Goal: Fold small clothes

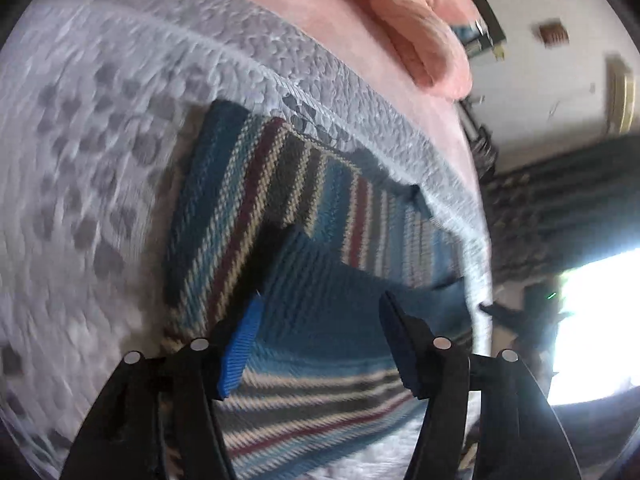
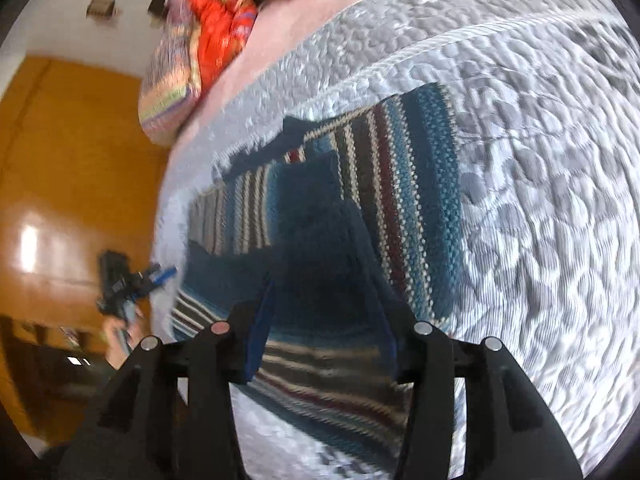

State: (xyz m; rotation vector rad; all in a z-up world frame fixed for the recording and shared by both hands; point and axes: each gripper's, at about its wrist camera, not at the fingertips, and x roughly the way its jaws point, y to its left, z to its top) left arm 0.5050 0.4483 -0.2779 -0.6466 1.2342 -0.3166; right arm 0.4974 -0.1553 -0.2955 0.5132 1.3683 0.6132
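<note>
A small knitted garment (image 1: 280, 184) striped in teal, maroon, cream and dark grey lies partly folded on a grey quilted bedspread (image 1: 88, 168). My left gripper (image 1: 320, 300) hovers open just over its teal part, blue-padded fingers (image 1: 240, 344) spread wide with nothing between them. In the right wrist view the same garment (image 2: 404, 184) lies flat, with a dark blue flap folded over its middle. My right gripper (image 2: 322, 280) is open above that flap and holds nothing. The left gripper (image 2: 120, 280) also shows there, blurred, off the bed's left edge.
A pink sheet (image 1: 360, 52) covers the far side of the bed, with a rolled pink cloth (image 1: 420, 36) and a red-orange cloth (image 2: 220, 24) on it. An orange wooden wardrobe (image 2: 60, 160) stands beyond the bed's edge. A bright window (image 1: 592, 328) glares at the right.
</note>
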